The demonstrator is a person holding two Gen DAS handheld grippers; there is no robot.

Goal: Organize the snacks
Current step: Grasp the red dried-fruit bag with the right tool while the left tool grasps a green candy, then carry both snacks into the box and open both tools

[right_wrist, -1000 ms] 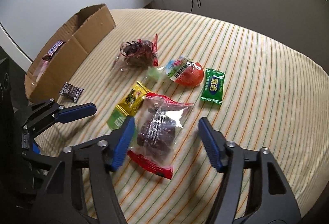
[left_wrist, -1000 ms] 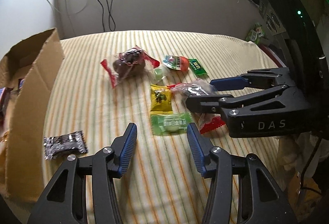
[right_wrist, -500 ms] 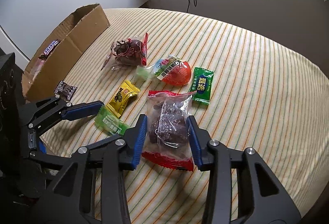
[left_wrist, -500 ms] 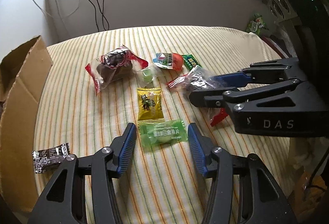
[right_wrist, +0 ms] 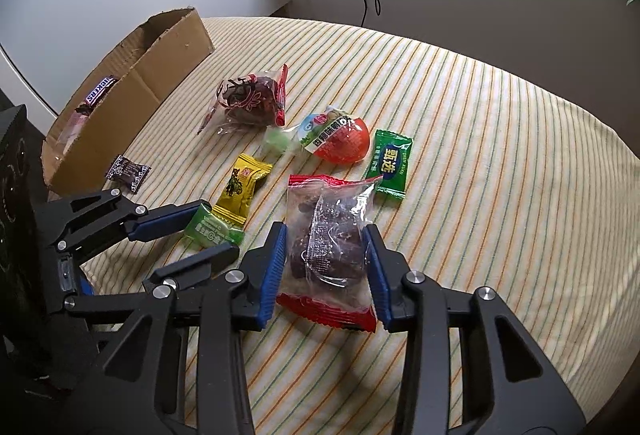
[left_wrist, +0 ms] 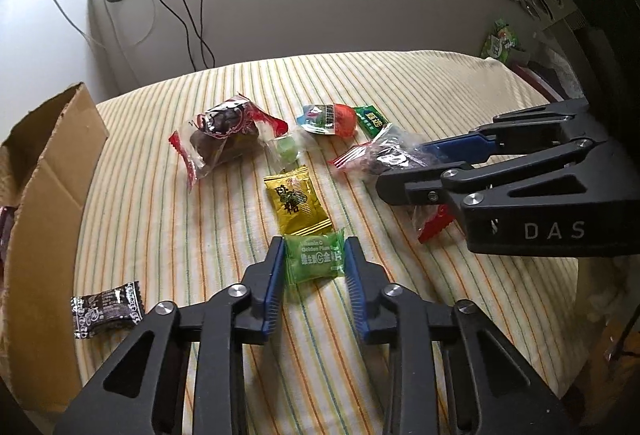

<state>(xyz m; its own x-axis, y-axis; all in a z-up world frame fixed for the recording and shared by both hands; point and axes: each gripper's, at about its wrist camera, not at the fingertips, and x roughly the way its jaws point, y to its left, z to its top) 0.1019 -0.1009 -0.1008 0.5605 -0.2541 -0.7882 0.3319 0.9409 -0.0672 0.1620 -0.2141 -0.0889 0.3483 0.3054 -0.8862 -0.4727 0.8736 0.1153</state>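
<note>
Grippers both bracket a snack: left gripper (left_wrist: 314, 267) pinches the green candy packet (left_wrist: 316, 260) mid-table, right gripper (right_wrist: 325, 267) squeezes the clear date bag (right_wrist: 328, 235), presumably bound for the cardboard box (right_wrist: 132, 91) at the left edge.

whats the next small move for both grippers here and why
Probably lift both. The left gripper has closed on the light green candy packet, the right gripper on the clear red-edged dark-fruit bag; the open cardboard box waits leftward.

The cardboard box (left_wrist: 48, 171) ran off the left edge, and the right gripper (left_wrist: 404, 171) hid half that clear snack bag (left_wrist: 384, 155).
</note>
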